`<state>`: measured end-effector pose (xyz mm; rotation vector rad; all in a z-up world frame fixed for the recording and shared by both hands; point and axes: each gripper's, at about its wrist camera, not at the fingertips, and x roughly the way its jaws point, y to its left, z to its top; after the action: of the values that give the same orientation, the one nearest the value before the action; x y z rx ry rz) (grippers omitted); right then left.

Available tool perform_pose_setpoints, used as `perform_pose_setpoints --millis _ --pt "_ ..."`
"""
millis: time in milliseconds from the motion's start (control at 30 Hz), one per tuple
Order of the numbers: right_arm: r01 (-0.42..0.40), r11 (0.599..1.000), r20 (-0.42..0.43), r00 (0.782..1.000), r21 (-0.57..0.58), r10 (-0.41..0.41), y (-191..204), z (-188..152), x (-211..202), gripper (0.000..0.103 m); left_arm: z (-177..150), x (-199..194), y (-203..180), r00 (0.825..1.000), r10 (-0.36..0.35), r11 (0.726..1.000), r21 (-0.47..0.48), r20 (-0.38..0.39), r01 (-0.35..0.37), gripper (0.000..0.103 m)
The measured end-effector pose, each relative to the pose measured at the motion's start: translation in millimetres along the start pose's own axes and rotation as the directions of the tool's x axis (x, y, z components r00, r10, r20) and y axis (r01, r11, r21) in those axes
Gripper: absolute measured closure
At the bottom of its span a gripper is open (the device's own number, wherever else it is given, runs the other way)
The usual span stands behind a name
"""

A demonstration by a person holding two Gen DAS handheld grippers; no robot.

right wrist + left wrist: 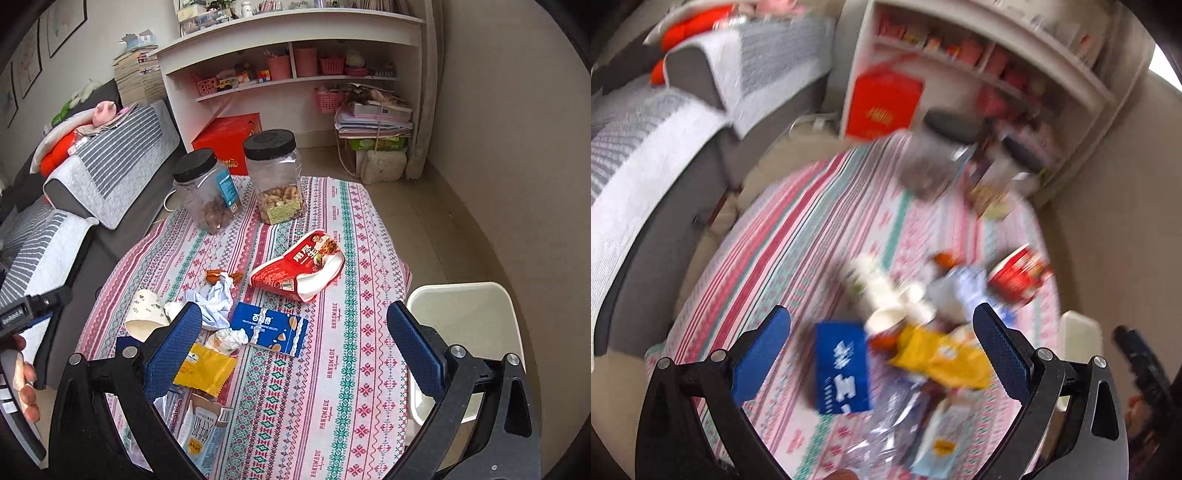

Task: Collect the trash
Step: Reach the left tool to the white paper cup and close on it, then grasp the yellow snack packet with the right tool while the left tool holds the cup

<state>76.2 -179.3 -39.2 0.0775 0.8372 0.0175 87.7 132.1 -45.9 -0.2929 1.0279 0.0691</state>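
Trash lies scattered on the patterned tablecloth (343, 332): a red noodle wrapper (299, 264), a blue biscuit box (269, 328), a yellow packet (205, 369), crumpled white tissue (214, 301), a paper cup (144, 314) and a drink pouch (199, 432). My right gripper (295, 332) is open and empty above the table's near side. My left gripper (882, 339) is open and empty above the pile. Its view is blurred and shows the blue box (844, 369), yellow packet (938, 358) and red wrapper (1019, 277).
Two black-lidded clear jars (208, 192) (275, 177) stand at the table's far end. A white bin (465, 332) sits on the floor right of the table. A grey sofa (74, 199) runs along the left. White shelves (295, 66) and a red box (229, 140) stand behind.
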Motion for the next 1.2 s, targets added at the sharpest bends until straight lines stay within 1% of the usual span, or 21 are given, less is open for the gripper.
perform_pose_setpoints --millis 33,67,100,133,200,233,333,400,467,500,567,600,633,667,700,767,800,867,967,1067,1200 --pt "0.010 1.000 -0.032 0.999 0.003 -0.010 -1.3 -2.3 8.9 0.007 -3.4 12.5 5.1 0.999 0.028 0.999 -0.023 -0.047 -0.029 0.007" --pt "0.010 1.000 -0.071 0.997 0.007 -0.010 -2.2 -3.3 16.7 0.007 -5.0 23.4 8.6 0.995 0.033 0.998 -0.046 -0.095 -0.038 0.007" --pt "-0.005 1.000 -0.092 0.996 0.005 0.005 -2.4 -2.4 21.2 0.007 -5.0 31.4 12.7 0.992 0.013 0.997 -0.071 -0.123 -0.022 0.007" --pt "-0.010 1.000 -0.094 0.996 0.000 0.010 -1.6 -0.8 23.2 0.007 -3.1 36.4 15.6 0.991 -0.018 0.995 -0.099 -0.134 0.005 0.007" --pt "0.007 1.000 -0.080 0.997 -0.012 -0.007 0.7 0.8 22.9 0.007 1.6 40.4 18.5 0.992 -0.022 0.992 -0.124 -0.128 0.006 0.007" --pt "0.002 1.000 -0.085 0.996 -0.010 -0.002 1.2 1.1 24.3 0.007 4.9 43.4 18.8 0.992 -0.020 0.991 -0.133 -0.124 0.004 0.007" --pt "-0.044 0.999 -0.151 0.987 0.015 0.046 0.9 -0.8 37.0 0.007 15.2 60.4 18.8 0.990 -0.041 0.986 -0.167 -0.134 0.018 0.007" --pt "-0.069 0.997 -0.190 0.979 0.022 0.071 3.0 -4.3 46.6 0.007 21.9 75.4 16.4 0.988 -0.039 0.982 -0.186 -0.148 0.010 0.010" --pt "-0.083 0.997 -0.214 0.973 0.002 0.081 8.0 -7.1 52.1 0.007 25.8 93.1 15.2 0.984 -0.042 0.979 -0.203 -0.175 0.005 0.018" --pt "-0.082 0.997 -0.221 0.972 -0.006 0.078 9.6 -9.0 53.8 0.007 27.0 100.7 15.1 0.981 -0.045 0.977 -0.212 -0.188 0.004 0.020" --pt "-0.090 0.996 -0.248 0.965 -0.004 0.086 11.6 -12.3 60.0 0.007 28.8 116.1 16.0 0.975 -0.050 0.974 -0.227 -0.215 0.000 0.032" --pt "-0.103 0.995 -0.263 0.959 0.010 0.102 10.7 -13.8 62.8 0.007 29.5 123.9 16.2 0.972 -0.052 0.974 -0.227 -0.230 -0.001 0.037" --pt "-0.118 0.993 -0.281 0.952 0.031 0.122 10.3 -15.4 66.7 0.007 29.0 130.6 14.3 0.968 -0.053 0.975 -0.224 -0.244 -0.002 0.046" --pt "-0.136 0.989 -0.300 0.943 0.059 0.148 9.8 -17.1 70.7 0.007 28.2 136.1 13.4 0.964 -0.059 0.975 -0.220 -0.259 0.001 0.052" --pt "-0.149 0.985 -0.312 0.935 0.083 0.168 9.6 -19.2 74.9 0.007 27.6 139.6 13.1 0.961 -0.074 0.975 -0.221 -0.266 0.014 0.052" --pt "-0.173 0.977 -0.339 0.918 0.125 0.206 11.8 -23.5 82.4 0.007 28.4 138.9 10.7 0.963 -0.072 0.979 -0.203 -0.260 0.019 0.058" --pt "-0.187 0.972 -0.359 0.905 0.141 0.226 14.6 -26.7 87.2 0.007 29.4 136.6 8.8 0.964 -0.076 0.981 -0.191 -0.254 0.027 0.059" --pt "-0.202 0.968 -0.389 0.888 0.149 0.245 22.6 -32.0 94.0 0.009 30.5 128.5 4.8 0.967 -0.091 0.983 -0.178 -0.239 0.048 0.065" --pt "-0.223 0.963 -0.418 0.869 0.148 0.266 35.0 -39.1 101.1 0.013 32.7 108.9 2.0 0.974 -0.113 0.983 -0.166 -0.198 0.080 0.065" --pt "-0.245 0.955 -0.442 0.847 0.169 0.295 42.3 -46.1 109.3 0.017 34.4 85.4 0.4 0.977 -0.157 0.977 -0.165 -0.144 0.133 0.065" --pt "-0.284 0.925 -0.461 0.805 0.252 0.373 48.9 -54.5 123.1 0.022 30.9 57.5 -6.9 0.980 -0.181 0.976 -0.133 -0.079 0.170 0.065"
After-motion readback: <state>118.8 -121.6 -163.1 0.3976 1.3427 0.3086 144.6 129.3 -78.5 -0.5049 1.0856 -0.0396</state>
